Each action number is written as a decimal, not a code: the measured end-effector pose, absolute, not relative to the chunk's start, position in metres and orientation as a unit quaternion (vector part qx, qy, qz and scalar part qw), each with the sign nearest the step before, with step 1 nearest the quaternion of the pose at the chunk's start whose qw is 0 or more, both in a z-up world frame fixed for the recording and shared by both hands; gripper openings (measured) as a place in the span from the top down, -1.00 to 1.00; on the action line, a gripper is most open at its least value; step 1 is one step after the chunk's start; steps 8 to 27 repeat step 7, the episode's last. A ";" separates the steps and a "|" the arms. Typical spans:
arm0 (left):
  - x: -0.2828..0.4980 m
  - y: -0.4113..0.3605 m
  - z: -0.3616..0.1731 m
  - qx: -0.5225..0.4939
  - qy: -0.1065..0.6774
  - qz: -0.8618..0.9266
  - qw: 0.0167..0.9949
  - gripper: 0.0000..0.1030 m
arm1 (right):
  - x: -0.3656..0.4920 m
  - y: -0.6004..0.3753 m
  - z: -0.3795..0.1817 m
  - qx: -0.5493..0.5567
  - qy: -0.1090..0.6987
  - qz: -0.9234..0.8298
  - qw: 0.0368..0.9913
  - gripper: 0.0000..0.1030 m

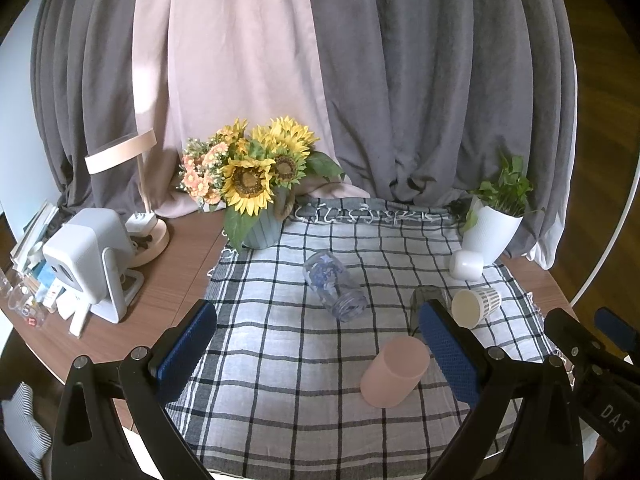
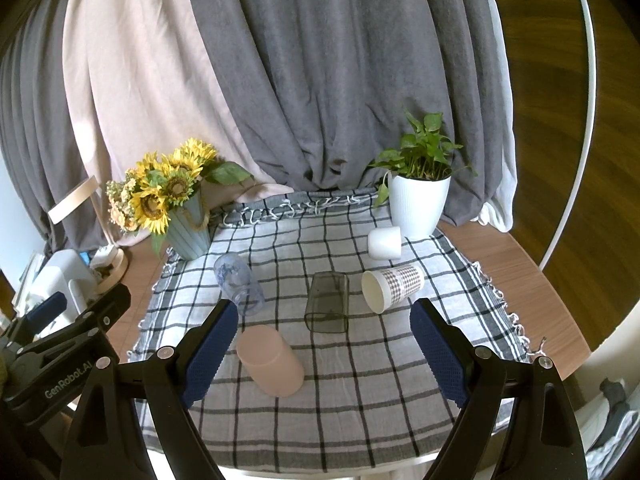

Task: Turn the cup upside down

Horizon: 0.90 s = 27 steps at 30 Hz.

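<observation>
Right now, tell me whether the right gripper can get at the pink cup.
Probably yes. The right gripper is open, and the pink cup lies on its side just inside its left finger, with nothing between them.

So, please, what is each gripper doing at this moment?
Left gripper: open, holding nothing, above the checked cloth.
Right gripper: open, holding nothing.
</observation>
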<state>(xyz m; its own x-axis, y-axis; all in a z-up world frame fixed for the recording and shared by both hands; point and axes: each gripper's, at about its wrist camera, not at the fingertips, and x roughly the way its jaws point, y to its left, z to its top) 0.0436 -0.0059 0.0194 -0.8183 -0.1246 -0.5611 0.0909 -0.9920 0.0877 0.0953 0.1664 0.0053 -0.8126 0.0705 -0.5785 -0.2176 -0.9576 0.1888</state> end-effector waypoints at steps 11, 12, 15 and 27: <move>0.043 -0.008 0.017 0.297 -0.029 -0.953 0.058 -1.00 | 0.094 0.166 0.006 -0.299 0.121 0.943 0.075 -0.71; 0.043 -0.008 0.017 0.297 -0.029 -0.953 0.058 -1.00 | 0.094 0.166 0.006 -0.299 0.121 0.943 0.075 -0.71; 0.043 -0.008 0.017 0.297 -0.029 -0.953 0.058 -1.00 | 0.094 0.166 0.006 -0.299 0.121 0.943 0.075 -0.71; 0.043 -0.008 0.017 0.297 -0.029 -0.953 0.058 -1.00 | 0.094 0.166 0.006 -0.299 0.121 0.943 0.075 -0.71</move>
